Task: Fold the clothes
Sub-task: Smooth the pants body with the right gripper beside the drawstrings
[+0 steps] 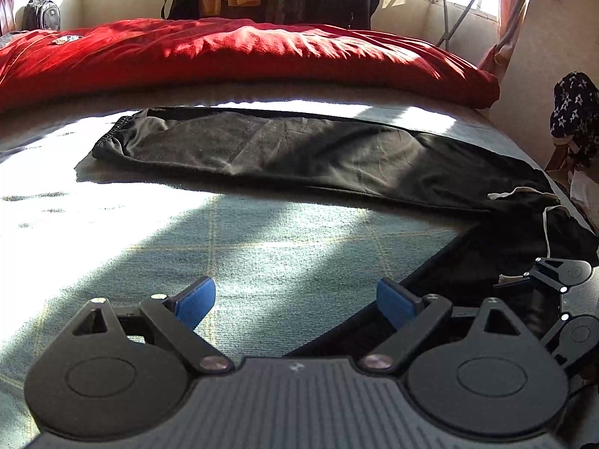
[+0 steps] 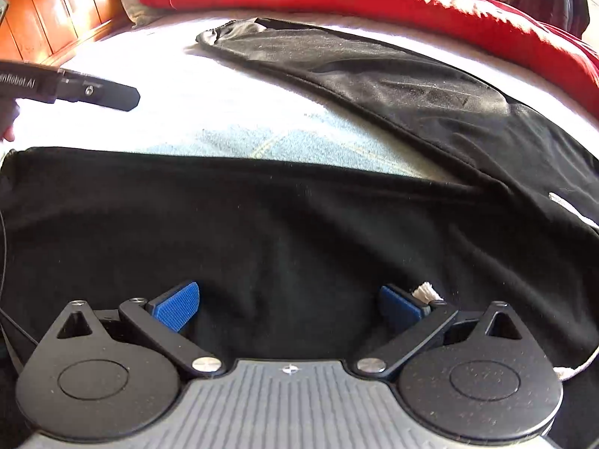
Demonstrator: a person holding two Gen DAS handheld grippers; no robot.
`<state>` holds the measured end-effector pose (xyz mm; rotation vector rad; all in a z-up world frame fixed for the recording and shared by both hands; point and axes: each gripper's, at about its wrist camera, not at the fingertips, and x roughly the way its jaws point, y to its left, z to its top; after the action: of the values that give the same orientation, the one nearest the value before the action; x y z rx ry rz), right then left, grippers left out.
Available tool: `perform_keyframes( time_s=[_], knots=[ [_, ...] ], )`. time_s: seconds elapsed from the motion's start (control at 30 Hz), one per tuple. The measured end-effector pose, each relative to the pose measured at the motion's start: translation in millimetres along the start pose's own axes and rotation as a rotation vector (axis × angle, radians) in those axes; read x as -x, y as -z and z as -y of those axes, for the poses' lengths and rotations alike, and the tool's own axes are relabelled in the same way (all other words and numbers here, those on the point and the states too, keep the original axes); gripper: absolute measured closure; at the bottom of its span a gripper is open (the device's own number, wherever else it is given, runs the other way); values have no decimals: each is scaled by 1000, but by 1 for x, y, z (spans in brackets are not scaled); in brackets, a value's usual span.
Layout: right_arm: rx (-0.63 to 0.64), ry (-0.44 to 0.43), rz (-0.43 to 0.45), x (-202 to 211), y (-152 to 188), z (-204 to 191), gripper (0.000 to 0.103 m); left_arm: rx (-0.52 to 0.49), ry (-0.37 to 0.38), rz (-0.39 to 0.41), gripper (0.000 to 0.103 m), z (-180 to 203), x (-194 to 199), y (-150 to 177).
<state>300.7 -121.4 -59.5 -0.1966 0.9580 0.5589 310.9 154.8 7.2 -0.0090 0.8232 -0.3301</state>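
Looking out along my right gripper [image 2: 288,308], I see its blue fingers [image 2: 178,307] spread wide with nothing between them, hovering low over the near leg of the black track pants [image 2: 299,232], just beside a frayed white drawstring end [image 2: 425,292]. My left gripper [image 1: 295,303] is likewise splayed apart and empty, poised over bare pale-blue bedsheet [image 1: 262,247] with the dark cloth touching only its right-hand side.

Judging progress: the pants lie on the bed in a V, the near leg running across in front of me, the far leg [image 1: 299,149] stretched flat toward its elastic cuff [image 1: 112,131], and the two meeting at the waist on my right, where the white drawstring [image 1: 524,192] trails. The legs are well apart with sheet showing between them, so they are not stacked one on the other, and I see no compact folded bundle. I judge that bringing the legs together and folding along the length remains; whether any smoothing went into this layout I cannot tell.

Beyond the pants lies a rumpled red duvet [image 1: 243,56], then the wooden headboard [image 2: 56,15].
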Motion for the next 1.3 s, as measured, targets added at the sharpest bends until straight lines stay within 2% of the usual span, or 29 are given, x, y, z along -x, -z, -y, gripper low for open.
perform_keyframes(
  time_s=[0.17, 0.3, 0.37, 0.5, 0.6, 0.7, 0.83, 0.9, 1.0, 1.1, 1.2, 1.3],
  knots=[
    [61, -43, -7, 33, 12, -5, 0, 25, -4, -8, 10, -6, -2, 5],
    [72, -80, -75, 44, 34, -7, 0, 20, 4, -15, 10, -4, -7, 4],
    [55, -67, -105, 36, 43, -9, 0, 9, 20, -14, 10, 0, -9, 3],
    [10, -35, -71, 25, 44, -14, 0, -16, 35, -17, 10, 9, -10, 1],
    [-29, -62, -14, 40, 39, -10, 0, -19, 43, -14, 10, 9, -9, 1],
    [-71, -3, 2, 57, 45, -1, 0, -10, 44, -18, 10, 7, -12, 1],
    [-167, 99, -21, 70, 64, 17, 0, -20, 42, -21, 10, 11, -19, -1],
    [-231, 123, -40, 69, 77, 27, 0, -33, 58, -30, 10, 16, -24, -2],
    [-253, 139, -52, 68, 86, 26, 0, -57, 81, -43, 10, 24, -29, -4],
    [-278, 157, -12, 79, 87, 33, 0, -74, 95, -47, 10, 31, -32, -7],
    [-338, 232, 24, 89, 90, 50, 0, -75, 99, -56, 10, 32, -36, -8],
    [-427, 284, 9, 86, 99, 71, 0, -74, 101, -65, 10, 33, -40, -10]
  ],
)
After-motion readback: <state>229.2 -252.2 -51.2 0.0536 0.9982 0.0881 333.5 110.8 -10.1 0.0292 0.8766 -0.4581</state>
